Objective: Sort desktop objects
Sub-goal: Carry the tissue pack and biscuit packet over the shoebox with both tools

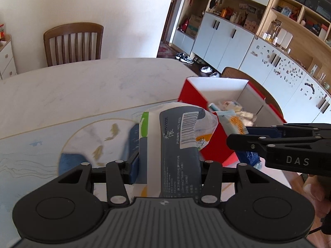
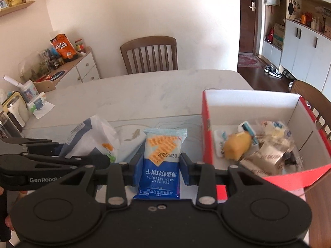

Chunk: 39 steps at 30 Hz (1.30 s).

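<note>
**Both claws hold packets beside the red box**

The left claw (image 1: 167,163) is closed on a grey-and-white pouch (image 1: 175,144) with a barcode label, its blue pads pressed against the pouch's sides. The pouch is lifted off the bench (image 1: 82,82), above a printed mat (image 1: 41,144).

The right claw (image 2: 161,165) is closed on a blue cracker packet (image 2: 160,165), gripped at both edges and standing upright between the pads.

The red box (image 2: 206,128) sits on the bench to the right of both claws. Inside it lie a yellow toy (image 2: 236,147), a silver wrapper (image 2: 266,157) and other small packets, blurred.

A wooden chair (image 2: 149,54) stands at the bench's far side.
</note>
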Each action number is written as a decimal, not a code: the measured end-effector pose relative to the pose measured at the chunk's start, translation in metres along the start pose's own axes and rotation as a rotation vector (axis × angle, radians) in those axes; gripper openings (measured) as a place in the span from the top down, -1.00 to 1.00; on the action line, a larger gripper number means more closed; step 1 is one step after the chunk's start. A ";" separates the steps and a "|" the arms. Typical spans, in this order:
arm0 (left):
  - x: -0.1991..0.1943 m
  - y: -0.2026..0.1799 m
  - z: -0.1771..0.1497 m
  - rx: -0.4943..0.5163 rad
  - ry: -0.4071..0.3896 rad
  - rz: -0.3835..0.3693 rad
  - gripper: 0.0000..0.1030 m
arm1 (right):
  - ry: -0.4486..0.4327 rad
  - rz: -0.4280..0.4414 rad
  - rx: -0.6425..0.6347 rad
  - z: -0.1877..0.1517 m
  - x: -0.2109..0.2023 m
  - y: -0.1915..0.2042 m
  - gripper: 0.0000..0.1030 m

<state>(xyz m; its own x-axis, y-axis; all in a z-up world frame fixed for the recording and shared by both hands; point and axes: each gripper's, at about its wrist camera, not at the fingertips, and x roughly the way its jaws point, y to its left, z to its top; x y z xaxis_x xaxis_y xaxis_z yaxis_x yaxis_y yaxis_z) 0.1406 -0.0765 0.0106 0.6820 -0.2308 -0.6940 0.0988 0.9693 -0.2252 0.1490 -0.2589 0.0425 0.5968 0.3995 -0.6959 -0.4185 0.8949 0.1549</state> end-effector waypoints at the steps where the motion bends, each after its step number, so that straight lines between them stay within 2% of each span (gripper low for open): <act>1: 0.001 -0.006 0.001 0.001 -0.003 0.004 0.10 | -0.003 0.008 0.000 0.001 -0.002 -0.007 0.29; 9: 0.017 -0.052 0.023 0.010 -0.019 0.019 0.10 | -0.033 0.026 -0.001 0.006 -0.014 -0.057 0.29; 22: 0.068 -0.119 0.065 0.124 0.005 -0.016 0.10 | -0.053 -0.055 0.040 0.012 -0.022 -0.137 0.29; 32: 0.134 -0.158 0.108 0.204 0.077 -0.061 0.10 | -0.037 -0.152 0.054 0.015 -0.009 -0.191 0.29; 39: 0.188 -0.179 0.126 0.253 0.148 -0.040 0.10 | -0.004 -0.173 0.035 0.010 0.012 -0.207 0.29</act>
<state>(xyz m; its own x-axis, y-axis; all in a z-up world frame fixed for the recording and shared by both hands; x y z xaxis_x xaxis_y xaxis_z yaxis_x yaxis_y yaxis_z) 0.3425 -0.2824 0.0065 0.5625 -0.2609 -0.7845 0.3134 0.9454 -0.0897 0.2498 -0.4378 0.0093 0.6604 0.2392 -0.7118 -0.2853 0.9568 0.0568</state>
